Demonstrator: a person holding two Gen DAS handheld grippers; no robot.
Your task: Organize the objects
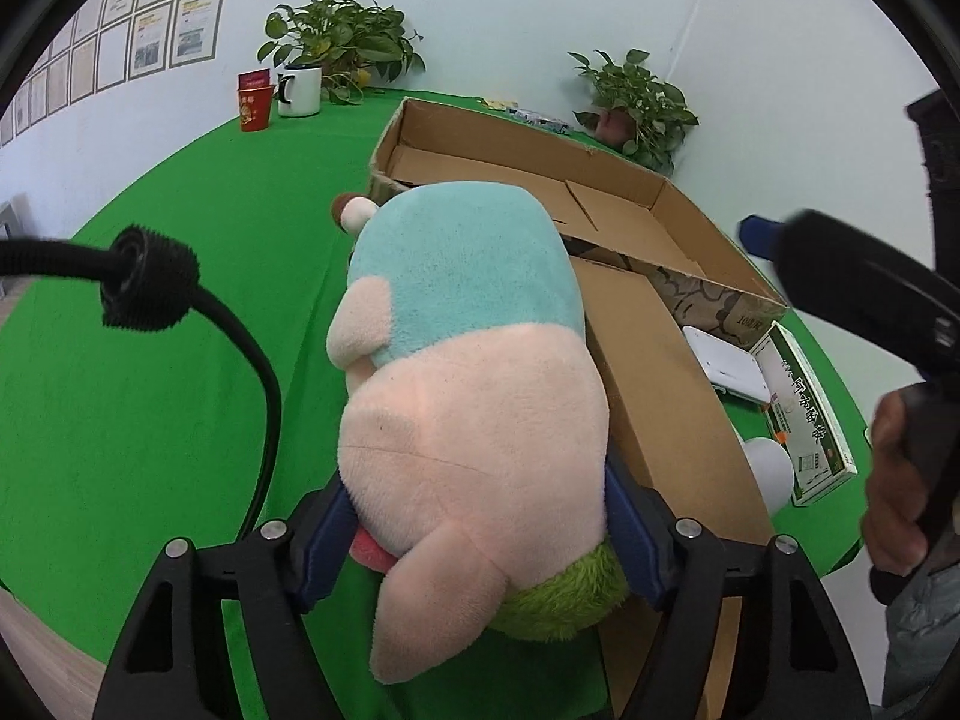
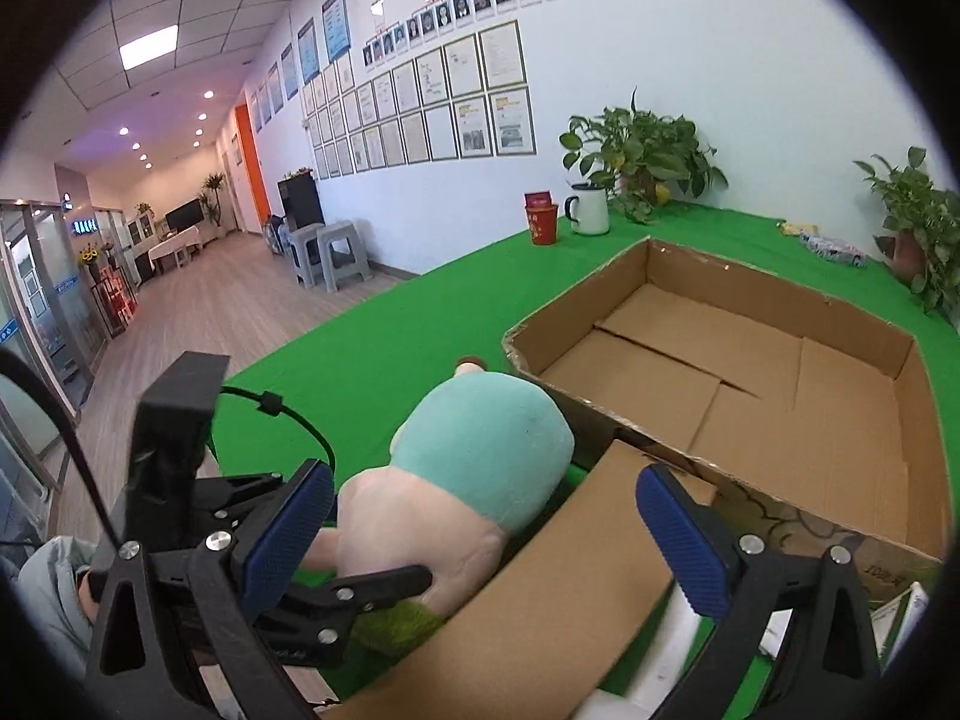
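A plush toy (image 1: 468, 390) with a pink body, a teal top and a green fuzzy patch lies on the green cloth against the folded-out flap (image 1: 660, 372) of an open cardboard box (image 1: 540, 138). My left gripper (image 1: 477, 507) has a blue pad pressed on each side of the toy's pink lower body. The right wrist view shows the toy (image 2: 480, 456) to the left of the flap (image 2: 570, 588), with the left gripper's fingers (image 2: 384, 585) around it. My right gripper (image 2: 486, 540) hovers nearer the camera, open with nothing between its pads. The box (image 2: 600, 294) holds nothing.
A green-and-white carton (image 1: 804, 408), a flat white device (image 1: 726, 366) and a white round object (image 1: 768, 462) lie right of the flap. A red cup (image 1: 255, 111), a white mug (image 1: 300, 90) and two potted plants (image 1: 342, 42) (image 1: 636, 96) stand at the back. A black cable (image 1: 150, 276) hangs left.
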